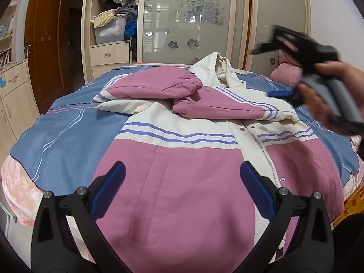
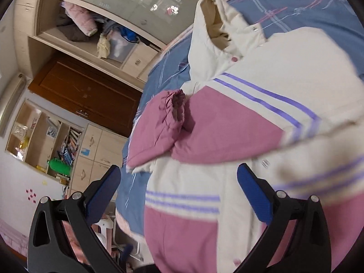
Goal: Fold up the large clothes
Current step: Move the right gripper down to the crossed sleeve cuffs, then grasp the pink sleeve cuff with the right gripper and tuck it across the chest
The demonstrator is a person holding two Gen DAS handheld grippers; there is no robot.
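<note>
A pink and cream padded jacket (image 1: pixel 182 154) with purple stripes lies front up on the bed, and also fills the right wrist view (image 2: pixel 227 136). Both pink sleeves (image 1: pixel 159 84) are folded across its chest, and the cream hood (image 1: pixel 216 68) points to the far side. My left gripper (image 1: pixel 182 182) is open and empty just above the jacket's lower hem. My right gripper (image 2: pixel 179 186) is open and empty, held tilted above the jacket's right side; it shows blurred in the left wrist view (image 1: pixel 282 93), in a hand.
The bed has a blue striped cover (image 1: pixel 68 125) over a pink blanket (image 1: pixel 18 186). A wardrobe with frosted sliding doors (image 1: pixel 186 22) stands behind the bed. A brown door (image 1: pixel 47 41) and drawers (image 1: pixel 13 95) are at the left.
</note>
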